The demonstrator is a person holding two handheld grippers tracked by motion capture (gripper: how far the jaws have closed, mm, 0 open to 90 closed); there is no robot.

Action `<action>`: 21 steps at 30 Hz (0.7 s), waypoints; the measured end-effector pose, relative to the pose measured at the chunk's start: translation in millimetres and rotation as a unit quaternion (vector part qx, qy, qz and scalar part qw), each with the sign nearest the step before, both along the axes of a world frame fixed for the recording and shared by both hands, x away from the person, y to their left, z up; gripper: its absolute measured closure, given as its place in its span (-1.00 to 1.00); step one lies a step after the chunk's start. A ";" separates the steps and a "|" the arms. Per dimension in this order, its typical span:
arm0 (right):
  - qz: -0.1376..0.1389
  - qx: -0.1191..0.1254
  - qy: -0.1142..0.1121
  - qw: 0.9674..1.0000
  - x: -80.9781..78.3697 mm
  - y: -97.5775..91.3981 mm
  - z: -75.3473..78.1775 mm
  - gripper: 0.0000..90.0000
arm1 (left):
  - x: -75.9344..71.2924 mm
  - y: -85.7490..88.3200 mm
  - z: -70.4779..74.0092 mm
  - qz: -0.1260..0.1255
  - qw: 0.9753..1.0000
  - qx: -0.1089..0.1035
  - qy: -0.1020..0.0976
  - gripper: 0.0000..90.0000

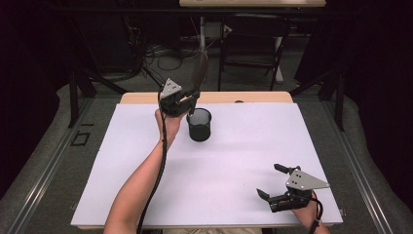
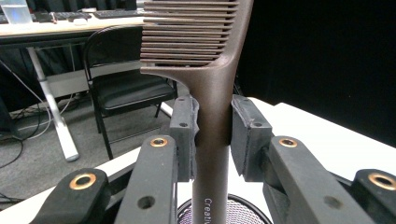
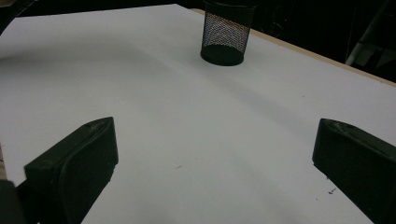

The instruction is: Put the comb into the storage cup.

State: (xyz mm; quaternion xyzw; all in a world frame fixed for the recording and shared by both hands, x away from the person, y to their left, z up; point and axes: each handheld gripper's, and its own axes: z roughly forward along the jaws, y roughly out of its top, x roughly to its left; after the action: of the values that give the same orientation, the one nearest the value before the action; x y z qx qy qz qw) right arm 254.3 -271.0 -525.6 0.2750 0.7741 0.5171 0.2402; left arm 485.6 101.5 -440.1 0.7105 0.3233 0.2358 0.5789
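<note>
A white sheet covers the bench [image 1: 234, 185], whose wooden edge shows at the far side; beyond it, in a dark room, stand a black chair [image 1: 253, 44], a pale desk and loose cables on grey floor. At far centre the left gripper [image 1: 187, 101] holds a brown comb [image 2: 210, 93] upright, its fingers [image 2: 184, 135] clamped on the handle, teeth at the top, directly above a black mesh cup [image 1: 199, 125] standing on the sheet. At the near right, the right gripper [image 1: 275, 181] rests low over the sheet, its fingers [image 3: 74, 163] spread wide, gripping nothing.
</note>
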 end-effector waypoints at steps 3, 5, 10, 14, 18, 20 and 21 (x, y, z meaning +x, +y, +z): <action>0.001 -0.001 -0.001 1.000 0.3 0.1 -0.1 -1.00 | 0.8 -1.4 -1.2 -0.002 1.000 0.001 -0.001 0.61; 0.000 -0.001 0.004 1.000 0.3 0.8 -0.3 -1.00 | 1.4 -2.3 -2.2 -0.004 1.000 0.001 -0.002 0.61; 0.000 -0.003 0.002 1.000 0.0 0.0 0.0 -1.00 | 2.3 -4.8 -4.1 -0.006 1.000 0.003 0.000 0.61; 0.000 -0.003 0.005 1.000 0.2 1.1 -0.6 -1.00 | 3.7 -6.5 -6.3 -0.009 1.000 0.005 0.003 0.61; 0.000 -0.004 0.004 1.000 0.3 0.5 -0.5 -1.00 | 5.8 -7.4 -8.8 -0.009 1.000 0.010 0.005 0.61; 0.000 -0.004 0.003 1.000 0.2 0.4 -0.4 -1.00 | 6.4 -7.5 -9.6 -0.009 1.000 0.012 0.006 0.61; 0.000 -0.003 0.003 1.000 0.2 0.7 -0.4 -1.00 | 6.6 -7.8 -10.1 -0.008 1.000 0.012 0.007 0.61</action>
State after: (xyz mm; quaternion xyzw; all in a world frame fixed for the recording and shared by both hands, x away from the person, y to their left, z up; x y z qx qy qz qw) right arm 254.4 -270.3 -526.0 0.2752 0.7765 0.5140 0.2389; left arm 492.2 93.7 -450.2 0.7215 0.3186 0.2299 0.5702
